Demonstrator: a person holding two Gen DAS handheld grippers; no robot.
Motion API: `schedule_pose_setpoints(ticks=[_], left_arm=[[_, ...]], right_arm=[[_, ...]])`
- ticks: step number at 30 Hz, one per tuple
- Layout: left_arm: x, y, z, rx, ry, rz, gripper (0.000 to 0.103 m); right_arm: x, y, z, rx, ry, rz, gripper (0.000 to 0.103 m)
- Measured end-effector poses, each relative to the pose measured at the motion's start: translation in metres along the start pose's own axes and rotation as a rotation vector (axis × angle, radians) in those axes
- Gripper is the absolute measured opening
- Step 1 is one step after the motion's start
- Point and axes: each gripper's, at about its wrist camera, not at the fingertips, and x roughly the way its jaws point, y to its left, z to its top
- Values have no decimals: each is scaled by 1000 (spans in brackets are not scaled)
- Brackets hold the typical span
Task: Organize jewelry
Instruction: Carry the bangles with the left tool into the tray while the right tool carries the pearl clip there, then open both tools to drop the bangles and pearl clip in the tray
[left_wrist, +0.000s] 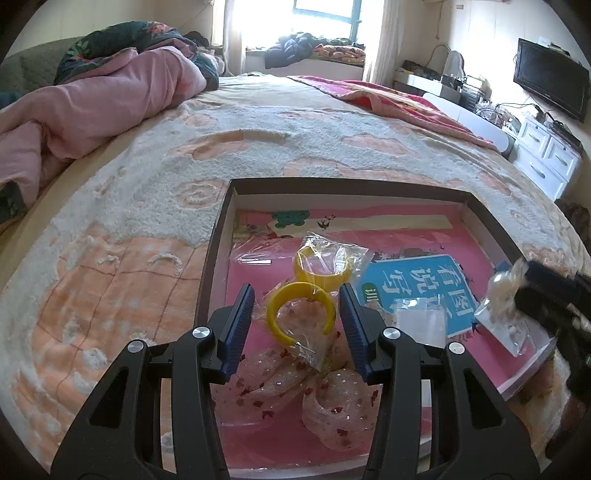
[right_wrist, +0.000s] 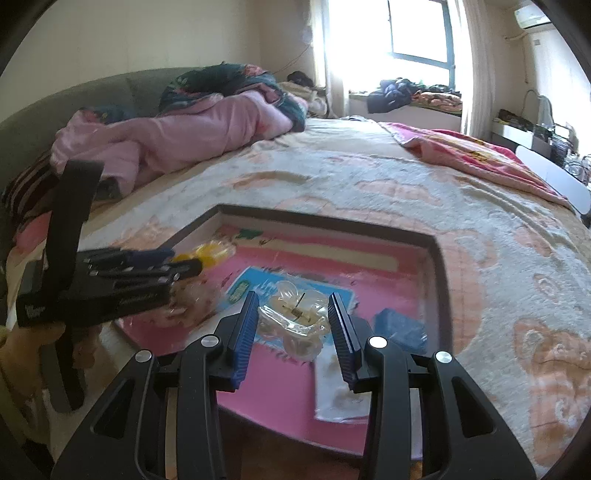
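A dark-rimmed box (left_wrist: 218, 229) with a pink floor lies on the bed. In the left wrist view, my left gripper (left_wrist: 297, 301) is open above a yellow bangle in a clear bag (left_wrist: 295, 314). A second bagged yellow bangle (left_wrist: 323, 267) lies just beyond. Sheer pink spotted bows (left_wrist: 295, 384) lie below the fingers. In the right wrist view, my right gripper (right_wrist: 293, 308) is open around a clear bag with a small gold piece (right_wrist: 295, 314); I cannot tell if it touches. The left gripper (right_wrist: 147, 266) shows at the left.
A blue booklet (left_wrist: 413, 284) and small clear bags (left_wrist: 421, 321) lie in the box; a blue pouch (right_wrist: 400, 330) sits at its right side. The box rests on a fluffy peach blanket (left_wrist: 147, 206). Pink bedding (left_wrist: 92, 107) is heaped at the back left.
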Motion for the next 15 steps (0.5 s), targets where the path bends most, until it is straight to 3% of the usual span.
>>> schedule_pose_setpoints(ticks=[15], left_arm=[[0, 0, 0, 0, 1, -1, 39]], right_arm=[[9, 13, -21, -15, 91, 35, 37]])
